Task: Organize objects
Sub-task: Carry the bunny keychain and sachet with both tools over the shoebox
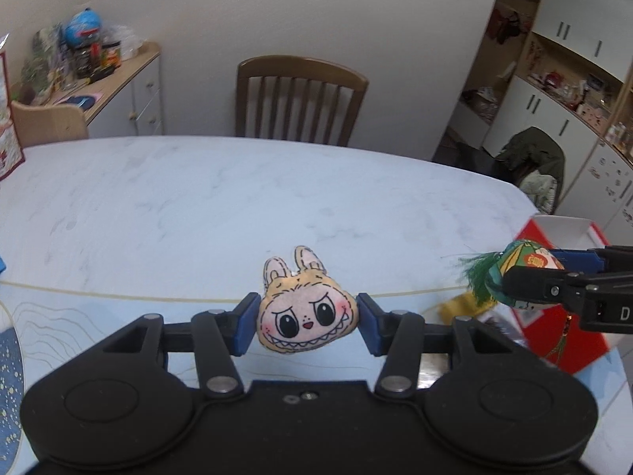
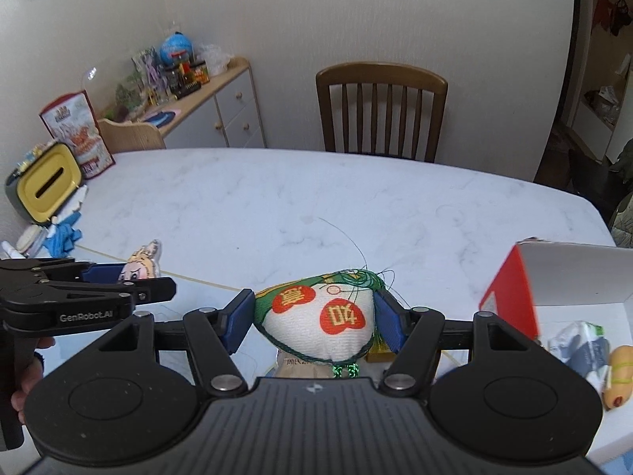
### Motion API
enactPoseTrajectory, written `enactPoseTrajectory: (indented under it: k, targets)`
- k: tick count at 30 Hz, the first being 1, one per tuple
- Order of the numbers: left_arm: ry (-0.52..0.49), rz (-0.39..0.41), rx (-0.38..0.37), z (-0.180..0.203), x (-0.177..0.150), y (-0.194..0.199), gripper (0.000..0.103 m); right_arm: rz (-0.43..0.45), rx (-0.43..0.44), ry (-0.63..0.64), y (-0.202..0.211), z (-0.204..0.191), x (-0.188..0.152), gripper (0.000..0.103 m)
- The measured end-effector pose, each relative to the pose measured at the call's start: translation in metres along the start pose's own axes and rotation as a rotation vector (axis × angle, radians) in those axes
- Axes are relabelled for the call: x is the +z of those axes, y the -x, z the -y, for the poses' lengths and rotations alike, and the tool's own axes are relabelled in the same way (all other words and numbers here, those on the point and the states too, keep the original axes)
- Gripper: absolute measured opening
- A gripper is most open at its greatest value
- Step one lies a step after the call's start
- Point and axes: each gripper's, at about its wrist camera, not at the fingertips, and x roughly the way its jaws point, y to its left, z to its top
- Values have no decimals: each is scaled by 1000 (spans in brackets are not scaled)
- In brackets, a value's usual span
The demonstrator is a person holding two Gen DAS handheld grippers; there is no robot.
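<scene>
- Gripping a flat beige plush monster face with rabbit ears (image 1: 306,318), the left gripper (image 1: 307,322) holds it between blue pads above the white marble table (image 1: 198,206).
- Right gripper (image 2: 314,322) clamps a white fabric pouch with red emblems and green tassel (image 2: 324,322), lifted beside an open red-and-white cardboard box (image 2: 510,297).

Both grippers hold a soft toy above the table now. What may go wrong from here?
1. The plush face is pinched only at its sides by the left gripper; being soft, it may slip out.
2. Green threads trail from the pouch in the right gripper and may snag on the red box.
</scene>
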Motion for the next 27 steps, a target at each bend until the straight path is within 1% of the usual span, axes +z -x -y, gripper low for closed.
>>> enactPoseTrajectory:
  k: [12,19,27]
  targets:
    - [-122,21,-58,63,20,38,51,68,19,-33,70,33,0,65]
    - [-184,39,-76,112,30,51,51,102,5,-44,99,72,-5,65]
    - [-240,36,-106,176,32,50,51,115,-22,-63,122,129,-14,65]
